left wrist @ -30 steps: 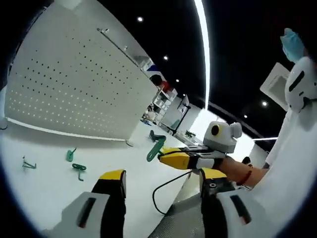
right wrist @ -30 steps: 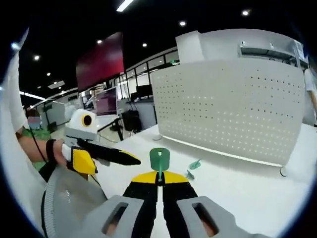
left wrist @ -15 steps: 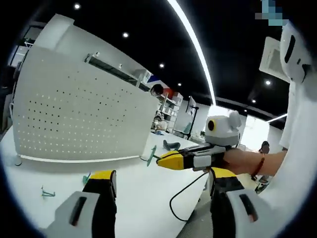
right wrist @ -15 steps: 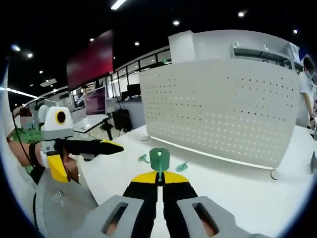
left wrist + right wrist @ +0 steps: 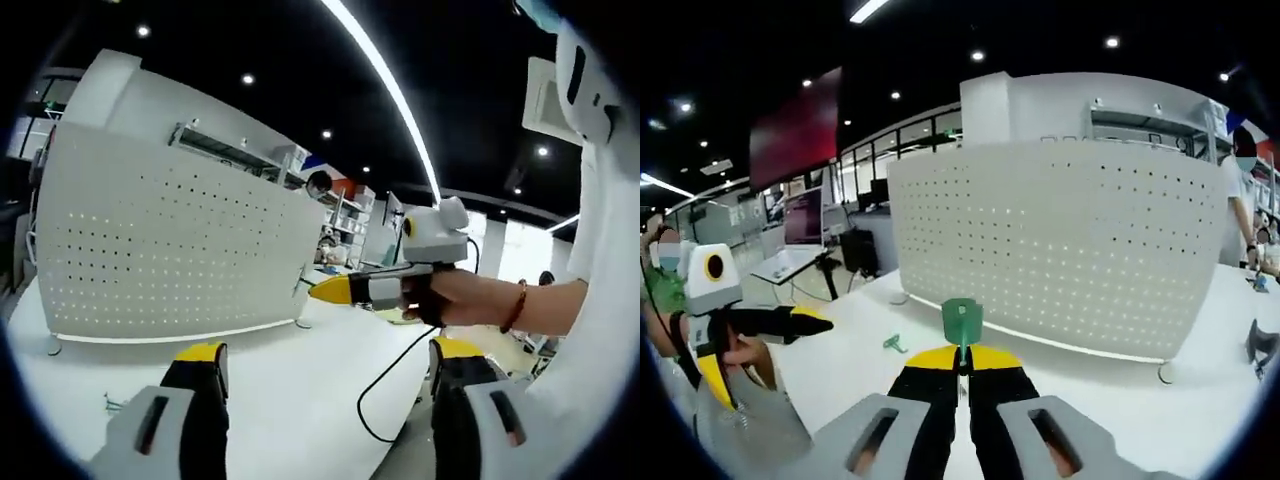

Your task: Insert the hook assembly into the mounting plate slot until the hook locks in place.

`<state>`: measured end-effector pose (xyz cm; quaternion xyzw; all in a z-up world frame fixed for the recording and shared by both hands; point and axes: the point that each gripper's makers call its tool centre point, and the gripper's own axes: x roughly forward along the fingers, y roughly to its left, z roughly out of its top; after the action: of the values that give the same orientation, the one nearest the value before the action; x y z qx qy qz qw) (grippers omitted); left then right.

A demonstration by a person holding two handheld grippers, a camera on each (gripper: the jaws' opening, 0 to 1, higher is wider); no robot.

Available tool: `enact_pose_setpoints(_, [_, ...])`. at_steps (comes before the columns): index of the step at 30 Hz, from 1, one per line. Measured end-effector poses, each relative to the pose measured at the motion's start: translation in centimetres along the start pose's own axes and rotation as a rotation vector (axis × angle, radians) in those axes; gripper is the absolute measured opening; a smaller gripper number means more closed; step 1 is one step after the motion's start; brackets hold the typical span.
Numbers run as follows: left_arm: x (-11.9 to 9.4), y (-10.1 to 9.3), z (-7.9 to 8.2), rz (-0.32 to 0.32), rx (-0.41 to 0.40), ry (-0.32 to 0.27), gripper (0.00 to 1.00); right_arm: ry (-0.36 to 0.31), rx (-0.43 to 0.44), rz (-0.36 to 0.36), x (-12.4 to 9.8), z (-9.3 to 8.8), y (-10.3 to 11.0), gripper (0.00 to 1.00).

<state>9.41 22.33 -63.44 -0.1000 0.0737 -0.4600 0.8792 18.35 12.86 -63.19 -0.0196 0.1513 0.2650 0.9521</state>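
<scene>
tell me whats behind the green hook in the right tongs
The white perforated panel stands upright behind the green hook. The hook's lower end is hidden between the shut right tongs.

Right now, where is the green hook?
In the right gripper view, the green hook is pinched in the right gripper, centre frame, before the white pegboard.

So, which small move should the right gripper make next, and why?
Probably carry the green hook forward toward the white pegboard. The right gripper is shut on the hook, which points up at the panel but is still apart from its holes. The left gripper is open and holds nothing.
</scene>
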Motion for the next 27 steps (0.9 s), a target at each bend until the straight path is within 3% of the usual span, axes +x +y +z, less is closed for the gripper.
enact_pose_setpoints(14, [-1.5,0.7,0.4,0.041,0.031,-0.006,0.87,-0.041,-0.007,-0.088,1.0,4.3,-3.5,0.01])
enact_pose_setpoints(27, [-2.5,0.5,0.7,0.065,0.056,-0.02,0.89,-0.058,0.006,-0.157,2.2,7.6,-5.0,0.01])
